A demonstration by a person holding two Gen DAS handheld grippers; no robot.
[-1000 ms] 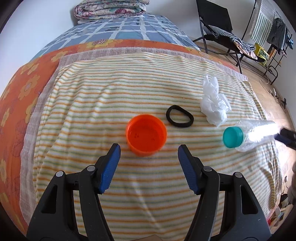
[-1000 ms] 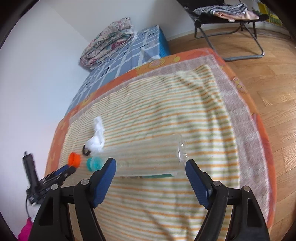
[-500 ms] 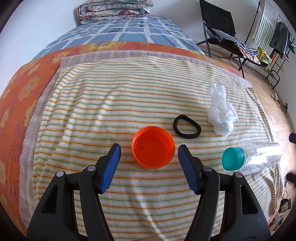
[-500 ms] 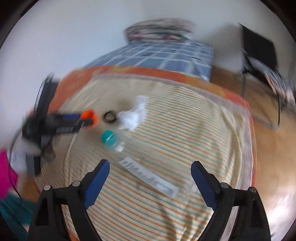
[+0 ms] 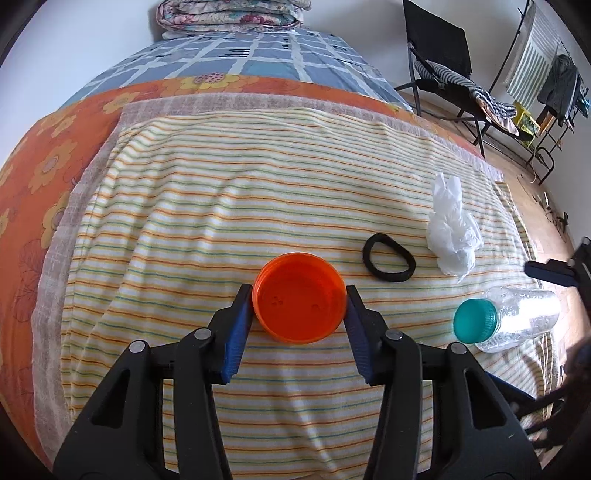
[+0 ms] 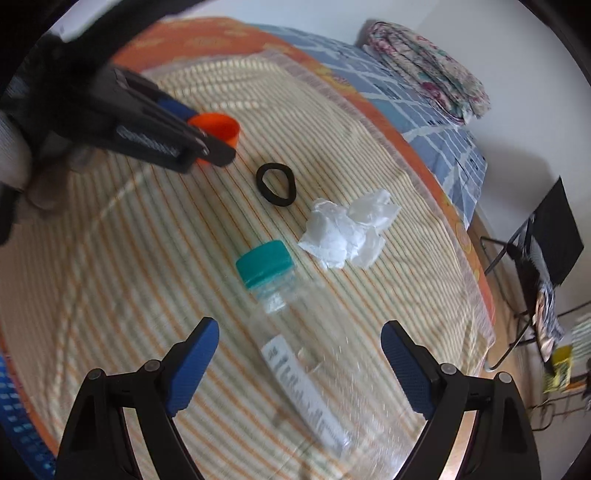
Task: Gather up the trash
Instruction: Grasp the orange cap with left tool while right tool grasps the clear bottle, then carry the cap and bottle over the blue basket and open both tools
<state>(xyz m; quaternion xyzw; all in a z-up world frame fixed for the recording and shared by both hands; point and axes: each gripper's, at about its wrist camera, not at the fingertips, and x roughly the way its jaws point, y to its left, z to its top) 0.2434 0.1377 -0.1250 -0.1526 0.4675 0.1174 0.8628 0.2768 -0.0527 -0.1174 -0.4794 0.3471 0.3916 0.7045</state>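
Observation:
An orange plastic cup lies on the striped blanket. My left gripper is shut on the cup, its blue pads against both sides. It also shows in the right wrist view. A clear plastic bottle with a teal cap lies between the jaws of my right gripper, which is open above it. The bottle also shows in the left wrist view. A crumpled white tissue and a black hair band lie between the cup and the bottle.
The bed has an orange floral sheet, a blue checked cover and a folded quilt at the far end. A black folding chair and a clothes rack stand on the wooden floor to the right.
My left gripper has moved forward and closed on the orange cup. My right gripper has swung round over the bottle, now seen lengthwise between its open jaws.

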